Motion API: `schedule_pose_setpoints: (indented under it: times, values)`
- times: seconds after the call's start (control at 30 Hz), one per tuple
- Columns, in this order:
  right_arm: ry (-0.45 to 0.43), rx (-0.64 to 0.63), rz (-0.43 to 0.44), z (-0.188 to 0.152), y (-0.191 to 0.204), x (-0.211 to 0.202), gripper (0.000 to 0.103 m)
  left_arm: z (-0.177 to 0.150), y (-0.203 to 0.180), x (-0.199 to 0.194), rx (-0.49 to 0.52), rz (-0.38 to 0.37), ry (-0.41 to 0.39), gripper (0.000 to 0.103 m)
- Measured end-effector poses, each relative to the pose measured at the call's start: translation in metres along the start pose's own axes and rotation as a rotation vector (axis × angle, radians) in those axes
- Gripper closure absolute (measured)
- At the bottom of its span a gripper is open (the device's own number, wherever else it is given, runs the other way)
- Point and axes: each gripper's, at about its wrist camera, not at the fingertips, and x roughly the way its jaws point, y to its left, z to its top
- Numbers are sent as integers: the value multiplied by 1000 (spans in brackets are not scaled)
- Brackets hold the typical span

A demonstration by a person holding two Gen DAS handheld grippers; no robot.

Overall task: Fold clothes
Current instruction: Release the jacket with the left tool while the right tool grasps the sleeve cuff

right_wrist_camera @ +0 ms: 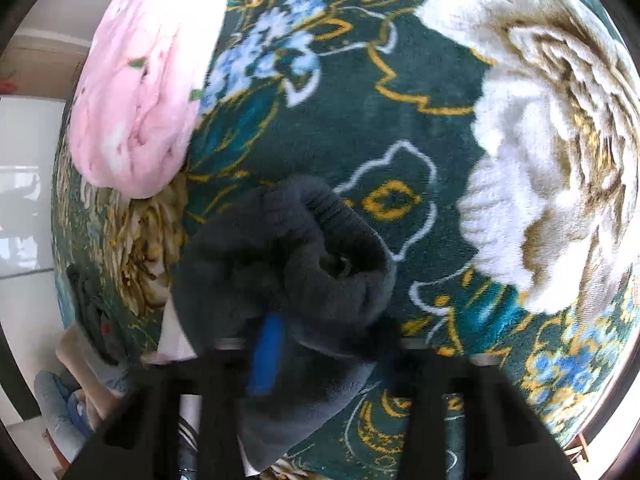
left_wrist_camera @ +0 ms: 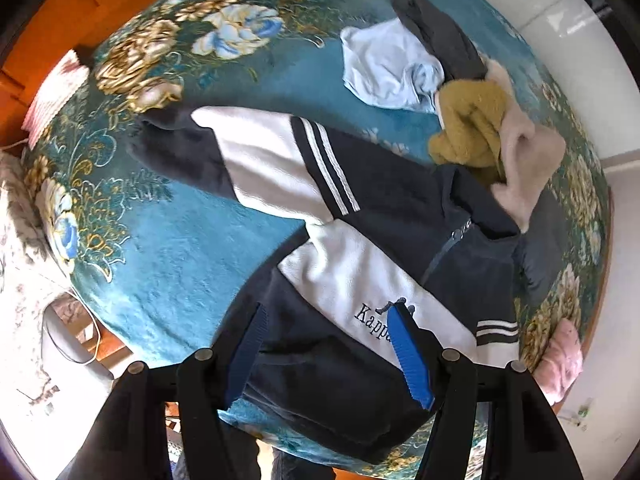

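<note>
A navy and white fleece jacket with "Kappa" stitched on its chest lies spread on the teal floral blanket. One sleeve stretches to the upper left. My left gripper is open and stands over the jacket's lower hem, with the fabric filling the space between its blue pads. In the right wrist view my right gripper is shut on the jacket's dark sleeve cuff, bunched just above the blanket. The fabric hides its right finger; one blue pad shows.
A pile of clothes sits beyond the jacket: a light blue garment, a dark grey one, a mustard one and a beige fleece. A pink floral bundle lies near the bed's edge. Orange wood borders the left.
</note>
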Motion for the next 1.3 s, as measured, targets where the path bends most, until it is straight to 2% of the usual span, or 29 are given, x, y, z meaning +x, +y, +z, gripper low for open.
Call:
schedule_pose_setpoints:
  times: [0.13,0.27,0.37,0.5,0.77,0.93,1.07,1.17,1.3]
  values:
    - [-38,-83,34,-6,29,-23,92,3,28,-12,-14,-11,-24,36]
    - [-108,-355,57,-39,93,-63,92,11,69,-17,-81,-53,-33,36]
    - [-146,-559,98,-79,144,-96,93,25,115,-16,-170,-103,-36,36]
    - [-164,-736,198,-161,207,-136,93,44,175,-11,-288,-146,-42,36]
    - [-54,-1102,238,-378,305,-112,93,72,277,30,-476,-170,11,36]
    - [74,-1266,138,-496,324,-36,93,73,317,56,-518,-163,70,36]
    - [63,-1382,-41,-566,317,25,93,77,336,72,-544,-177,84,35]
    - [60,-1383,-158,-589,311,65,93,89,342,86,-555,-200,82,34]
    - [94,-1405,-241,-605,306,98,92,108,344,110,-580,-229,85,33]
